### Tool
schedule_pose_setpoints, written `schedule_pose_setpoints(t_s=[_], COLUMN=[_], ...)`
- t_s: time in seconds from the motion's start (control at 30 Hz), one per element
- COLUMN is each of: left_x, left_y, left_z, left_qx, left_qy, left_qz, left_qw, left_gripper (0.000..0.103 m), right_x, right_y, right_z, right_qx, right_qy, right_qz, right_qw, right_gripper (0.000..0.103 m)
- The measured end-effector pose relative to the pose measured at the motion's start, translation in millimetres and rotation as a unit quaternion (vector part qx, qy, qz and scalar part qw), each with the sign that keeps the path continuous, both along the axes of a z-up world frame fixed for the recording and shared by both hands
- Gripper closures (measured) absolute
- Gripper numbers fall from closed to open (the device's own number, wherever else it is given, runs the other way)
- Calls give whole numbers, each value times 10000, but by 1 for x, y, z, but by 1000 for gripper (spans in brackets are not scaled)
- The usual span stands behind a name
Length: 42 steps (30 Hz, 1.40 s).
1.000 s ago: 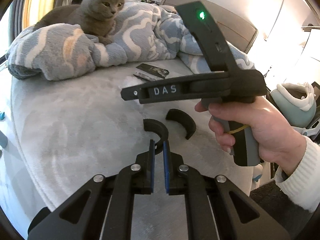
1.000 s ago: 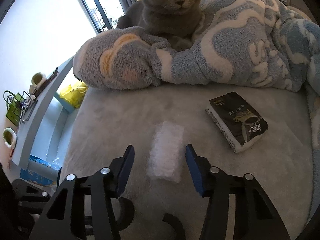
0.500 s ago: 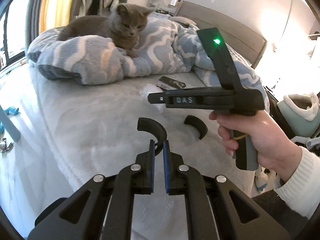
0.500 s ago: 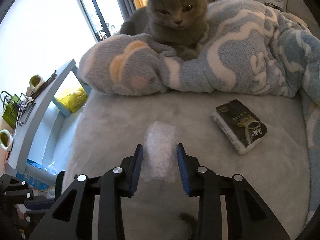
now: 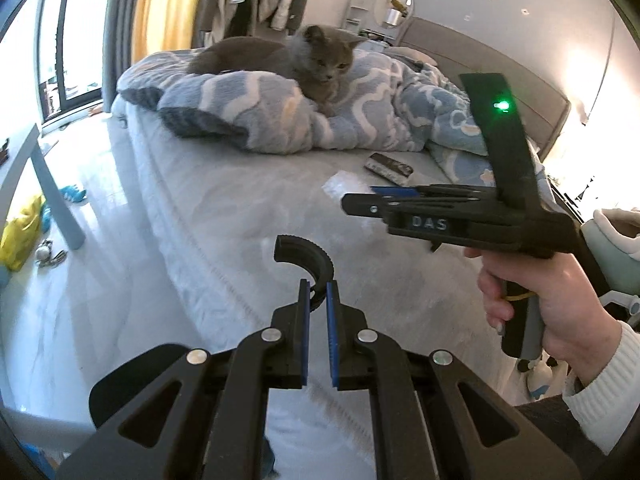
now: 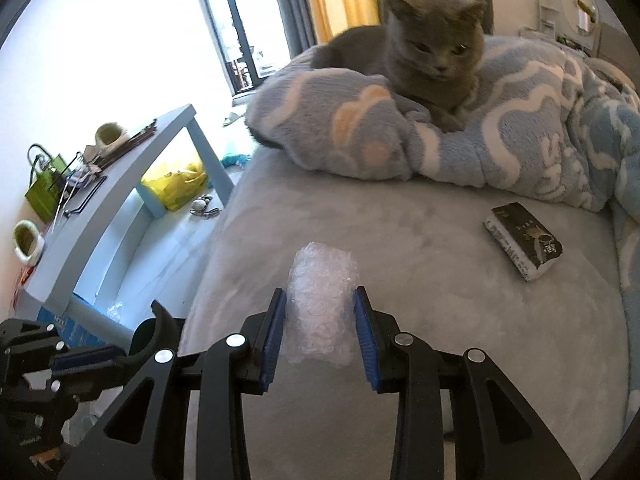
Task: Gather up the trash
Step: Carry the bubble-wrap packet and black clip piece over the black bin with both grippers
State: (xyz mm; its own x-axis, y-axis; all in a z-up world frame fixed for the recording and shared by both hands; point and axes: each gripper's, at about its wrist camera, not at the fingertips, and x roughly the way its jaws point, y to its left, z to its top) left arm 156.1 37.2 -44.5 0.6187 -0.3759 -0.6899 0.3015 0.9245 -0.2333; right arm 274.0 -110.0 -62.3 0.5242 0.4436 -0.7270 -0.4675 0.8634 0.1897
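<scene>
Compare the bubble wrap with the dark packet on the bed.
The bubble wrap is clear and crumpled; the dark packet is black, printed and flat-sided. The bubble wrap sits clamped between the right gripper pads; the packet lies untouched nearer the blanket. Both rest on the grey bed.

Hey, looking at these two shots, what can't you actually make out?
- Black packet label: too small in both views.
- Bubble wrap lower end: hidden between the right gripper fingers, right view; mostly behind that gripper in the left view.
- Left gripper grip on the black curved piece: contact hidden.
</scene>
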Motion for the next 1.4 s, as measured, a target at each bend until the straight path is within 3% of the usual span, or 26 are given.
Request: schedule_pose_setpoints(t_s=[0.47,0.8,1.1,1.4], left_x=[-37,-49,-51,-50], left_y=[26,56,87,108], left_z=[0,-6,-35,-69], left_qx=[37,141,360,558], left_qy=[-40,110,600,1116], left_qz=[337,843,1279,1402], left_qw=[9994,9963,9893,9822], left_gripper=[94,94,94,94], right_x=[-46,-67,-80,-89], right_y=[32,57,85,124], right_z=[11,11,10,-1], right_qx=[111,84,98,-42], right_qy=[-194,-193,-149,4], right_qz=[405,710,996,1375], right_qw=[9989,9973,9949,9905], right_gripper=[68,68,68,68])
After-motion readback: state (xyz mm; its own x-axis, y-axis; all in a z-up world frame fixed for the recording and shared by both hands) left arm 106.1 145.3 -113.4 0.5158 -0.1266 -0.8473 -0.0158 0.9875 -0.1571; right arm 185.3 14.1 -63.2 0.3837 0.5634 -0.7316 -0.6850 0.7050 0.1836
